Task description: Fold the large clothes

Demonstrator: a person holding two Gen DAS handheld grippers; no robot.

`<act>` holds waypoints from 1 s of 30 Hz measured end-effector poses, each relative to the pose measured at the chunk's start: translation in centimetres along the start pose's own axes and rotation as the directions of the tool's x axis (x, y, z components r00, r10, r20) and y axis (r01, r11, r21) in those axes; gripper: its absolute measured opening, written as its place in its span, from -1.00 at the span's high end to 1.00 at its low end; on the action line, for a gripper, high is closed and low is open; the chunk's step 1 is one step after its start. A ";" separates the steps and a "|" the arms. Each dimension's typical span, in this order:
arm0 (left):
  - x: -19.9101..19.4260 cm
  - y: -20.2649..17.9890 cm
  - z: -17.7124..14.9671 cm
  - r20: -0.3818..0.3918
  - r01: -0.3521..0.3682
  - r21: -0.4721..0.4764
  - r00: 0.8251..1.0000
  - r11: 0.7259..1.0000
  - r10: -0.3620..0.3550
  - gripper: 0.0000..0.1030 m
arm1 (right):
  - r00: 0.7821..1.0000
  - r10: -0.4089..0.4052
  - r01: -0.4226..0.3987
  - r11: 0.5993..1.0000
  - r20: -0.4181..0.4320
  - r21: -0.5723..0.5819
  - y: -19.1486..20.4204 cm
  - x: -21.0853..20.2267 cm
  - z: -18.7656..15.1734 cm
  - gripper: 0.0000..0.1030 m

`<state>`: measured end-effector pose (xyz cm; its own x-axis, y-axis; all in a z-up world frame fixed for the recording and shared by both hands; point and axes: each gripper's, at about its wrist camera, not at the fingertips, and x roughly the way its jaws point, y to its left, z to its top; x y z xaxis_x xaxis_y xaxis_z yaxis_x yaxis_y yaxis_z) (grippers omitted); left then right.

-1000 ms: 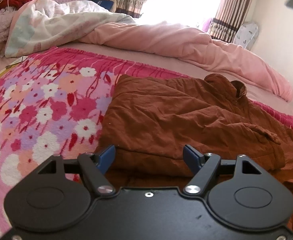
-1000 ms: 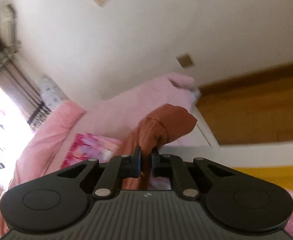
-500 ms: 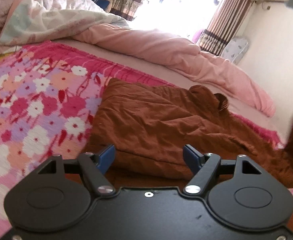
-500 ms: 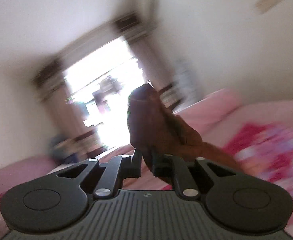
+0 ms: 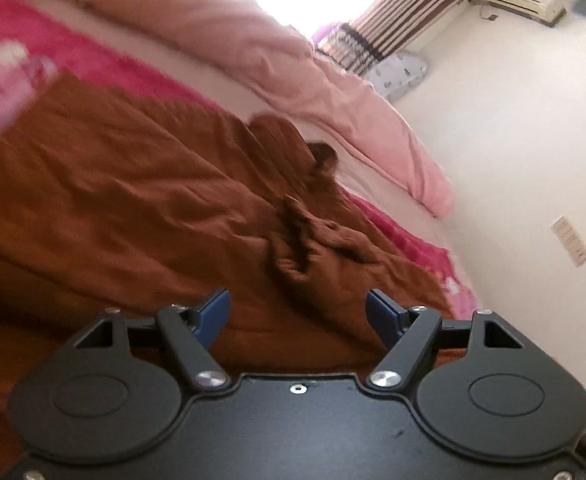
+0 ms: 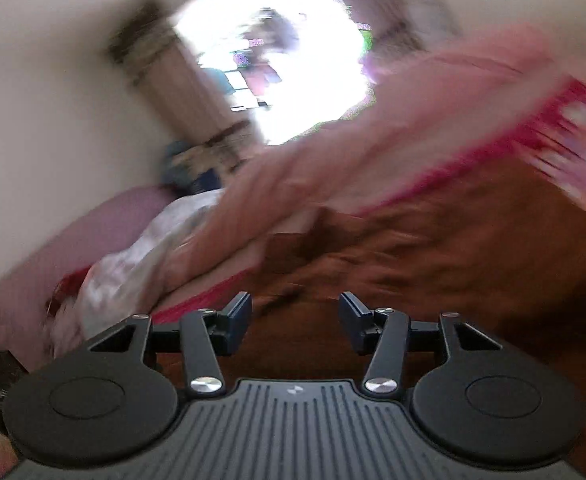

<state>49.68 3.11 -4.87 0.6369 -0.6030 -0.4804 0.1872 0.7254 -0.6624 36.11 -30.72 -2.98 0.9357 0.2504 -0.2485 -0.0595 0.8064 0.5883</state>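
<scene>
The bed (image 5: pixel 229 92) carries everything here: a pink duvet (image 5: pixel 293 52) bunched along its far side, and a pink flowered blanket (image 5: pixel 9 68) spread as the work surface. On that blanket lies the garment (image 5: pixel 133 184), a large rust-brown piece, and it fills most of the left wrist view.

Judged from how it lies, the folding is partly done. The main body looks roughly flat with a straight near edge, which suggests one fold is in. A sleeve (image 5: pixel 305 236) lies crumpled across the body towards its right side, bunched, not smoothed. Beyond it a rounded part, perhaps a hood or collar (image 5: pixel 289 140), sticks out past the far edge. So the sleeve needs flattening, the far part needs tucking in, and at least one more fold across the body seems left.

The left hand-held gripper (image 5: pixel 297 314) hovers over the near edge of the garment with its jaws spread wide and nothing between them. The right hand-held gripper (image 6: pixel 295 320) is above the brown cloth too, in a badly blurred view; its jaws are opening and no cloth is between them, so it holds nothing.
</scene>
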 end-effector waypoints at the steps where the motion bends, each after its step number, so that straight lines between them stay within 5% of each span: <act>1: 1.1 -0.2 0.2 -0.011 -0.002 -0.016 1.000 1.000 0.002 -0.44 | 1.000 -0.022 0.022 0.999 -0.005 0.048 -1.7 -0.5 0.2 -0.16; 7: 6.1 -1.4 0.7 -0.049 -0.029 -0.042 0.998 0.999 0.027 -0.27 | 0.989 -0.146 0.146 0.945 -0.020 0.292 -9.5 -2.1 -0.1 -0.16; 8: 6.4 -1.7 0.8 -0.047 -0.033 -0.037 0.998 0.999 0.031 0.02 | 0.989 -0.146 0.145 0.938 -0.019 0.316 -10.4 -1.9 0.0 -0.16; 9: 6.6 -1.9 0.9 -0.052 -0.031 -0.033 0.998 0.999 0.029 0.55 | 0.988 -0.151 0.148 0.929 -0.018 0.340 -10.9 -1.5 0.0 -0.16; 12: 6.8 -2.3 1.3 -0.062 -0.011 -0.040 0.998 0.999 0.009 0.74 | 0.986 -0.165 0.151 0.901 -0.001 0.407 -12.8 -0.5 0.5 -0.16; 14: 5.4 -2.9 1.3 -0.028 0.016 -0.008 0.999 1.000 -0.016 0.77 | 0.987 -0.160 0.143 0.889 0.004 0.436 -13.4 0.0 0.7 0.08; 15: 4.3 -3.2 1.2 -0.013 0.040 0.010 0.999 0.999 -0.040 0.77 | 0.986 -0.164 0.144 0.886 0.007 0.441 -13.5 0.2 0.8 0.71; 16: 3.1 -3.5 0.9 0.002 0.061 0.035 0.998 0.998 -0.061 0.77 | 0.987 -0.161 0.140 0.891 0.012 0.433 -13.5 0.1 1.1 0.86; 19: 1.5 -3.4 -0.7 0.005 0.071 0.077 0.997 0.994 -0.071 0.75 | 0.985 -0.147 0.098 0.908 0.088 0.408 -13.8 -1.6 1.7 0.91; 21: 2.9 -2.9 -1.9 -0.030 0.010 0.099 1.000 0.995 -0.007 0.74 | 0.988 -0.133 0.089 0.908 0.080 0.408 -14.4 -2.0 1.5 0.91; 26: 5.8 -1.3 -3.3 -0.069 -0.047 0.115 0.996 0.992 0.055 0.57 | 0.972 -0.233 0.230 0.887 -0.042 0.400 -15.9 -0.5 -0.3 0.89; 30: 4.0 -2.2 -2.3 -0.057 -0.081 0.150 0.994 0.985 0.091 0.12 | 0.968 -0.247 0.240 0.886 -0.034 0.396 -15.5 -1.7 -0.3 0.77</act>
<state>50.11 -1.68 -6.66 0.6078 -0.5525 -0.5704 0.2447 0.8136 -0.5274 35.30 -43.49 -11.90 0.9090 0.0616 -0.4122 0.3095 0.5625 0.7667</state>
